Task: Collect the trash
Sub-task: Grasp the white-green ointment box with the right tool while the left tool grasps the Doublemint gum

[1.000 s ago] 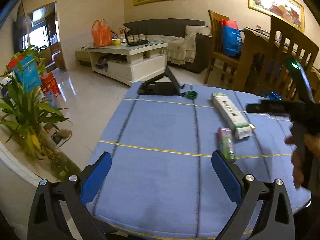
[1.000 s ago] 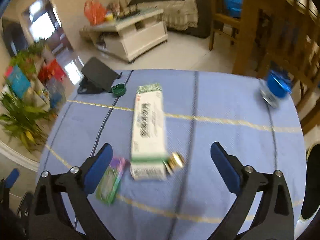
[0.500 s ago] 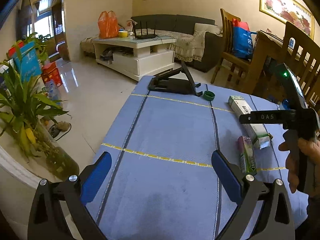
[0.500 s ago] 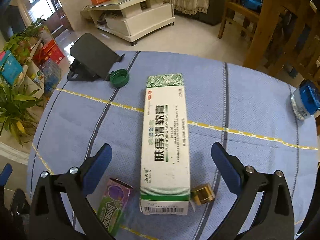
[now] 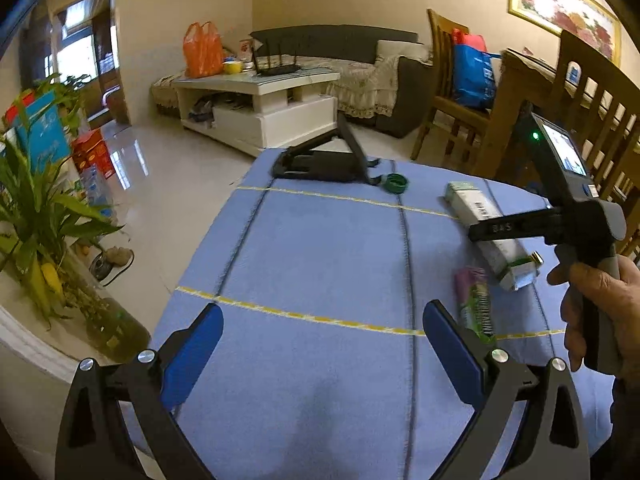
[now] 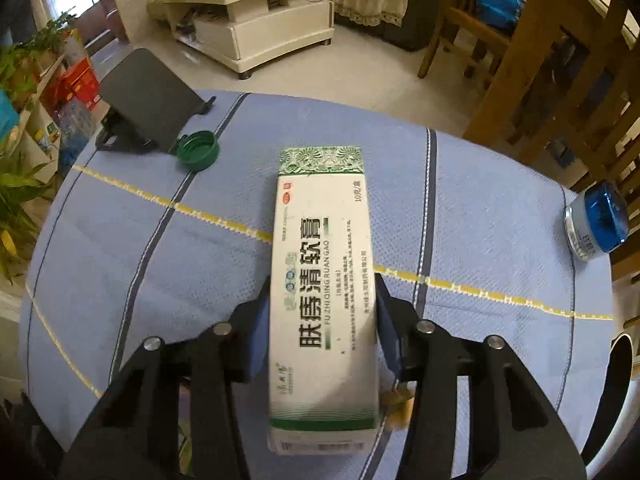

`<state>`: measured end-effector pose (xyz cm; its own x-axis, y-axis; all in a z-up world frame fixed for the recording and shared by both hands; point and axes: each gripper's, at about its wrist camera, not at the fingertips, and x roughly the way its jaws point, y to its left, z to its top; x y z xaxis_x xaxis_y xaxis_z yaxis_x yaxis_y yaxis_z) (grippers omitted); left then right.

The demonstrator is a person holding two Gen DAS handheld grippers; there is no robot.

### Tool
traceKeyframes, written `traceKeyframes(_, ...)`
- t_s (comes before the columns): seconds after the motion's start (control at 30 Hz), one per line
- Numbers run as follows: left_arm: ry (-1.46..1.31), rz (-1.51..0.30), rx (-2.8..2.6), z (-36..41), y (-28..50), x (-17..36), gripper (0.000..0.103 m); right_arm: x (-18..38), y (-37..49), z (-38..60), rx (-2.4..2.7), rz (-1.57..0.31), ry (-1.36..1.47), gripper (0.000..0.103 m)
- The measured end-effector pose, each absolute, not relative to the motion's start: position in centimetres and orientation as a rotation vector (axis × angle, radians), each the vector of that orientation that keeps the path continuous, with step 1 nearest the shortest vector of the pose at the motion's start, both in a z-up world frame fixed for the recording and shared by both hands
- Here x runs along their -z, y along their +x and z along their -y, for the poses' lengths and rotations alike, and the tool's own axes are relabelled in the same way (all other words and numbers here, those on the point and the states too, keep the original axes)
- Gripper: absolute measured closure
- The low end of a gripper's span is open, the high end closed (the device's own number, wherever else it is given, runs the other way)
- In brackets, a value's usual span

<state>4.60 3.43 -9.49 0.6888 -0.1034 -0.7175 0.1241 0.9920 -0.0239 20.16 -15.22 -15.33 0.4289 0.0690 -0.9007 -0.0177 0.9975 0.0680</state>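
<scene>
— What is the right tool (image 6: 322, 320) doing?
— It is pinching the white box (image 6: 322, 296), which is lying lengthwise on the blue surface (image 6: 480, 208), both pads pressing its long sides.
— And the left tool (image 5: 322, 350)?
— It is hovering spread wide, gripping nothing. A green cap (image 6: 198, 150) is sitting near a black stand (image 6: 148, 98).

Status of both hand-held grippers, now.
Left hand-held gripper: open, holding nothing, above the blue tablecloth.
Right hand-held gripper: closed on the white ointment box.
</scene>
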Motion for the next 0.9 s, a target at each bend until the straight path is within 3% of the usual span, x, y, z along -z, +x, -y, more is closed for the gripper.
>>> traceKeyframes(0.6,0.19,-0.942,0.352,9.0,7.2,13.7,0.007,9.5,7.1,26.9,-0.217,-0.931,0.482,0.057)
traceKeyframes(0.63,0.2,-0.958,0.339,9.2,7.4,14.2,0.011,9.4,6.5,27.3,-0.219,-0.922,0.488,0.057)
traceKeyframes(0.67,0.205,-0.981,0.327,9.3,7.7,14.9,0.03,9.3,6.0,27.5,-0.221,-0.916,0.49,0.057)
traceKeyframes(0.73,0.235,-0.95,0.29,9.6,7.7,15.1,0.048,9.1,5.0,28.2,-0.218,-0.9,0.489,0.057)
traceKeyframes(0.8,0.224,-0.95,0.288,9.4,7.9,14.8,0.074,8.6,4.1,28.3,-0.212,-0.876,0.473,0.057)
traceKeyframes(0.9,0.19,-0.951,0.29,9.1,8.2,14.9,0.074,7.8,2.5,29.0,-0.22,-0.826,0.495,0.057)
